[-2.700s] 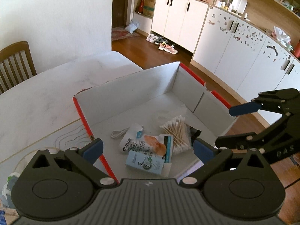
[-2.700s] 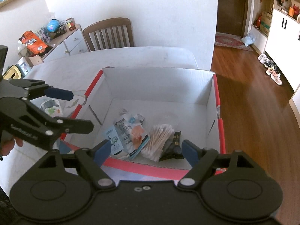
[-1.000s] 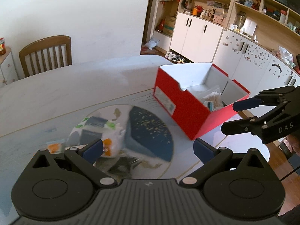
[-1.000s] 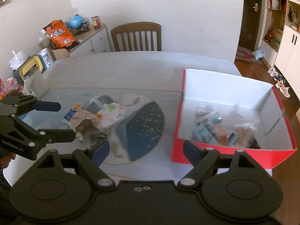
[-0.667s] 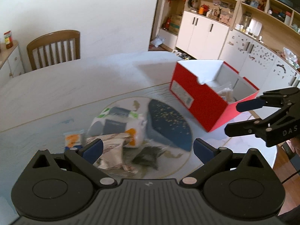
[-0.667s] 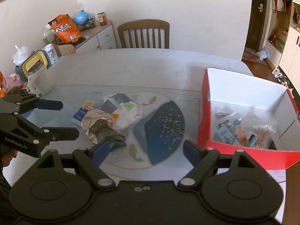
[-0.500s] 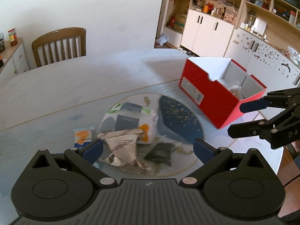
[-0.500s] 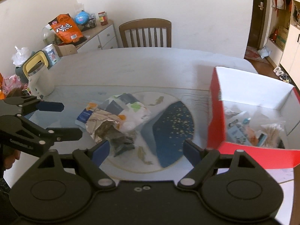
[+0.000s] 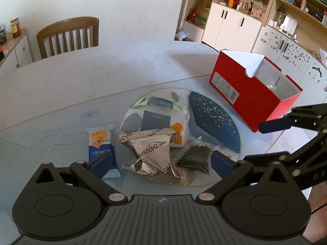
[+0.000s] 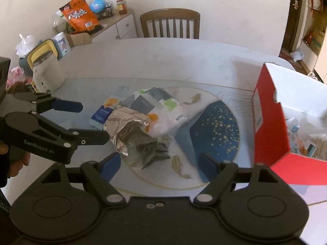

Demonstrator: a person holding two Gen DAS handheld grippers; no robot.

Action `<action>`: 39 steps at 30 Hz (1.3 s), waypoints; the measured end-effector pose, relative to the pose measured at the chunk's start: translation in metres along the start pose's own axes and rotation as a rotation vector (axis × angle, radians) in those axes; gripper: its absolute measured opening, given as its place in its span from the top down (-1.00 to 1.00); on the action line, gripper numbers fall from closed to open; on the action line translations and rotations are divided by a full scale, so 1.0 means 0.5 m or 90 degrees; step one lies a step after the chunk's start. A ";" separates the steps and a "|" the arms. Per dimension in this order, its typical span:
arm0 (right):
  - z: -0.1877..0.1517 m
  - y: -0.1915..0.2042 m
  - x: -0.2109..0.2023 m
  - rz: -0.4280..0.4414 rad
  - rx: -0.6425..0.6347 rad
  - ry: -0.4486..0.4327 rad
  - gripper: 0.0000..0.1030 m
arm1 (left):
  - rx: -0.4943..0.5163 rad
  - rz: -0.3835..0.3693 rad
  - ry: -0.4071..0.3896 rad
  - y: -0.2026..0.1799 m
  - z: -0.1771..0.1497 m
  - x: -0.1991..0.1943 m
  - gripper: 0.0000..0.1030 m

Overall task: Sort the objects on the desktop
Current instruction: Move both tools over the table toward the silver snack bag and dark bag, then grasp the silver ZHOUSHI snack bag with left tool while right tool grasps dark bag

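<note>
Left wrist view: the left gripper [image 9: 161, 160] stands wide apart, nothing between its pads, angled down over a small heap of packets. A second ago the heap sat smaller and blurred ahead of the claw; now it lies sharp, just beyond the fingertips. The crumpled silver wrapper [image 9: 152, 153] lies dead ahead between the fingers; the blue biscuit packet [image 9: 102, 143] is partly behind the left fingertip; the dark sachet [image 9: 196, 156] sits just inside the right fingertip; the tissue pack [image 9: 157, 120] is farther out, behind the wrapper. The red box [image 9: 243, 98] stands well off to the claw's right, the right gripper [image 9: 286, 138] in front of it. Right wrist view: the right gripper's jaws are closing slightly yet remain wide apart, empty, with the dark sachet between and just past the fingertips and the silver wrapper toward the left finger. The box, which filled this view under three seconds back, now sits at the right edge, earlier items inside. Judgement: both claws have swung from drop-off to the remaining pile; the next pick is about to begin, four items apparently left.
</note>
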State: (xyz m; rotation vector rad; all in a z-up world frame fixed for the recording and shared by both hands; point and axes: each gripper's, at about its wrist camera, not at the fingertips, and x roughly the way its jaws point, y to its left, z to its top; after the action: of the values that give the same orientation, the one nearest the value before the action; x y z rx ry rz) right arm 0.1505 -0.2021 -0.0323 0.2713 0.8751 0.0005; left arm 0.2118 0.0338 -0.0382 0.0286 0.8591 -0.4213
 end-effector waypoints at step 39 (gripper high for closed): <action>0.008 0.011 0.174 0.019 -0.086 0.095 -0.13 | -0.015 -0.023 0.066 0.022 0.016 0.124 -0.45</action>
State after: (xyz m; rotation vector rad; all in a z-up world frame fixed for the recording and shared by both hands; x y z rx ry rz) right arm 0.2103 -0.1883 -0.0946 0.1585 1.0140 0.1088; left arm 0.2577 0.0206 -0.0803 0.0142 0.9682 -0.4466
